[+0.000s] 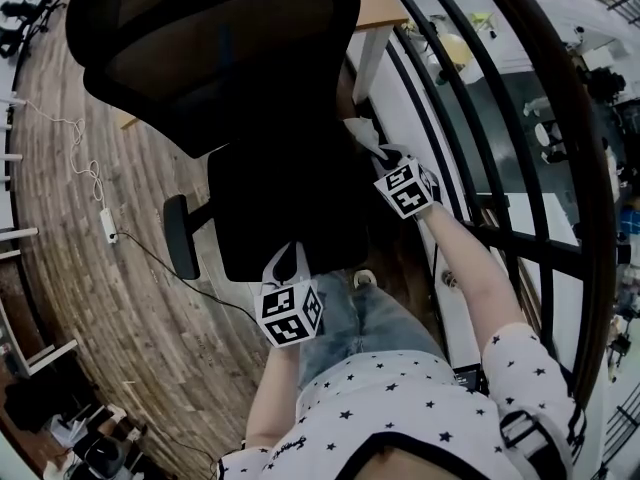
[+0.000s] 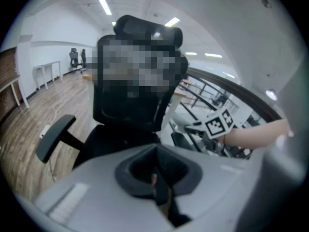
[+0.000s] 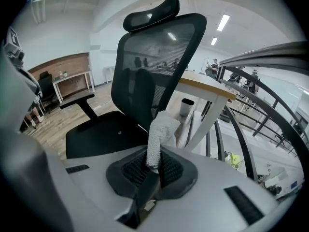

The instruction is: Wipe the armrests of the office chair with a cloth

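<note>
Cloth (image 3: 160, 132) is standing up out of the right gripper (image 3: 154, 170), whose jaws are clamping its lower end, so the free, crumpled end is pointing toward the office chair (image 1: 285, 208). The left gripper (image 2: 161, 190) is hovering at the front edge of the seat with its jaws drawn together and nothing between them.

In the head view the chair is facing the person, backrest (image 1: 215, 48) away. The right gripper is sitting at the seat's side next to the railing (image 1: 470, 118). The one armrest (image 1: 181, 236) showing plainly is lying on the opposite side, across the whole seat from the cloth, with its long axis running front to back alongside the seat. The left gripper is nearer to it, but it is carrying no cloth.

The armrest on the railing side is not showing clearly from above. A dark pad (image 2: 179, 140) just beside the right gripper in the left gripper view is probably it. If so, the cloth is lying just above and beside it, and the wipe would run along that pad's length, front to back.
</note>
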Tool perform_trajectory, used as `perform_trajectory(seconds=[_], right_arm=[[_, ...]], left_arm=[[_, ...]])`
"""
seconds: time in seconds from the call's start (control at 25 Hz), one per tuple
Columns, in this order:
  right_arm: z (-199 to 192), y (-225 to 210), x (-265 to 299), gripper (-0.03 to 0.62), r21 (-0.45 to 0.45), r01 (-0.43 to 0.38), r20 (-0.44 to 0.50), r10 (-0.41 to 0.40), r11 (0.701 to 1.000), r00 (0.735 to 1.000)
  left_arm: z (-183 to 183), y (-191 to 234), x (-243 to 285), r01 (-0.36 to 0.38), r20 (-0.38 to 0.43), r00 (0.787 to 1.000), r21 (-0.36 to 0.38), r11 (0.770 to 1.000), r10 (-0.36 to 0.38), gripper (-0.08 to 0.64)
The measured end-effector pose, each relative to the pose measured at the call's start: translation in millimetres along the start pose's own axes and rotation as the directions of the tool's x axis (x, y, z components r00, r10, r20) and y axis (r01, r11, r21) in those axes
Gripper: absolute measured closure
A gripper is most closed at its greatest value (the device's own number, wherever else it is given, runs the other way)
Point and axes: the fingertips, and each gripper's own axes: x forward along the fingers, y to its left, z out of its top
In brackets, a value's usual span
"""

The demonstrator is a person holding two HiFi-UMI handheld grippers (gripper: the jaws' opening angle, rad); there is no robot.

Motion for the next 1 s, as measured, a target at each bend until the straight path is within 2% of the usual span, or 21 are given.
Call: perform_trajectory(seconds=[0.6, 1.0], right_arm=[[-34.2, 9.4, 33.6, 0.561, -0.033, -0.054, -0.117, 0.05, 0.998, 0.992], [-33.1, 10.3, 35.3, 0.563, 0.02, -0.088, -0.152, 0.09, 0.996, 0.984]], left_arm=[[-16.6, -0.9, 9.9, 0.009, -0.039, 0.999, -0.004, 1.0, -0.009, 0.554], [-16.1, -1.7, 4.2, 0.007, -0.033, 0.999, -0.013, 1.0, -0.007, 0.554]])
